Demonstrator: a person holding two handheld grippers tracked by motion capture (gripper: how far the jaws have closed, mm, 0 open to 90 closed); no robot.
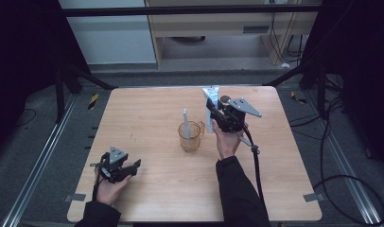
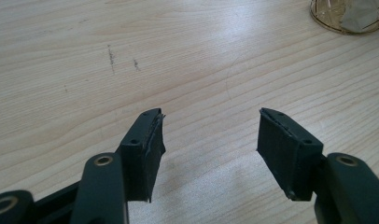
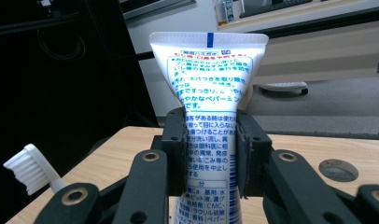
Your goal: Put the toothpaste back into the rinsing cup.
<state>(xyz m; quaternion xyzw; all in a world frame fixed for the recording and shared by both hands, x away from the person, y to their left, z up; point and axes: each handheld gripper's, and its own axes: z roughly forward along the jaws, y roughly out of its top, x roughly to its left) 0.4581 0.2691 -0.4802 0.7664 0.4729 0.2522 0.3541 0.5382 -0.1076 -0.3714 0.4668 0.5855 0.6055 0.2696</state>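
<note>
- Right gripper (image 3: 210, 154) clamps an upright toothpaste tube (image 3: 208, 93) beside the glass cup (image 1: 190, 137), toothbrush (image 1: 186, 124) already inside; tube likely goes next.
- Left gripper (image 2: 208, 140) rests, jaws apart, empty.

A lab: bare test table (image 1: 147, 198), black frame rails (image 1: 190, 10), trailing cables (image 1: 344, 182).

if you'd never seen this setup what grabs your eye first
First comes the white toothpaste tube with blue print, held upright and clamped in the right gripper just right of the table's middle. Beside it stands a clear amber plastic cup with a white toothbrush upright inside. The left gripper rests open over the light wooden table, near its front left.
</note>
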